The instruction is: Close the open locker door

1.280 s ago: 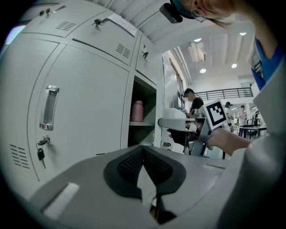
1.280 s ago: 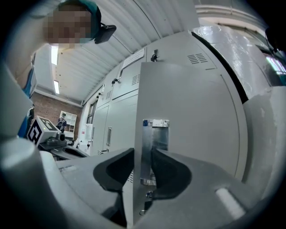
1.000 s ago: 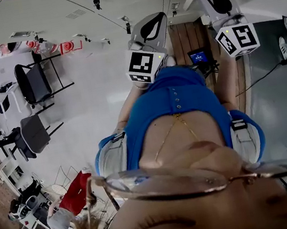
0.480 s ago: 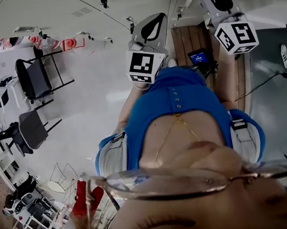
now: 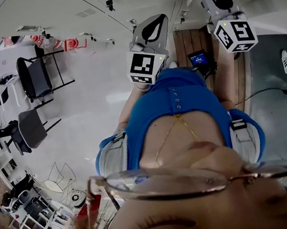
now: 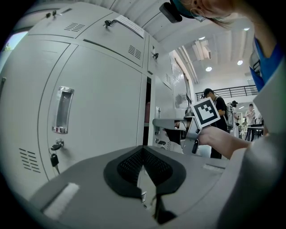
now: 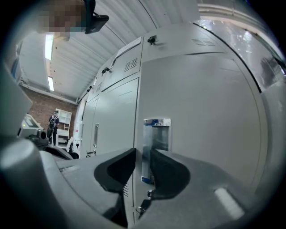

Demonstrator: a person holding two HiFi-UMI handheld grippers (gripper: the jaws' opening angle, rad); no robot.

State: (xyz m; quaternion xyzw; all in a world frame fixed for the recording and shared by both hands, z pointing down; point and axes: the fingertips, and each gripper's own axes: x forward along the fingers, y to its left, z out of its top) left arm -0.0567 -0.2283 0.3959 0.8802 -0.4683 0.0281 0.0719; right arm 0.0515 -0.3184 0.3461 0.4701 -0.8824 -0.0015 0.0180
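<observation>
My left tool (image 6: 143, 152) is pressed together and empty, held aside. My right tool (image 7: 143, 157) is spread, its jaws just narrowing on nothing. I aim it at the handle (image 7: 156, 138) of the locker door (image 7: 210, 116), apparently ajar just ahead, to push.

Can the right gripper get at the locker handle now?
Probably yes: the right gripper, its empty jaws having just closed a little, faces the handle head-on with nothing in the way.
</observation>
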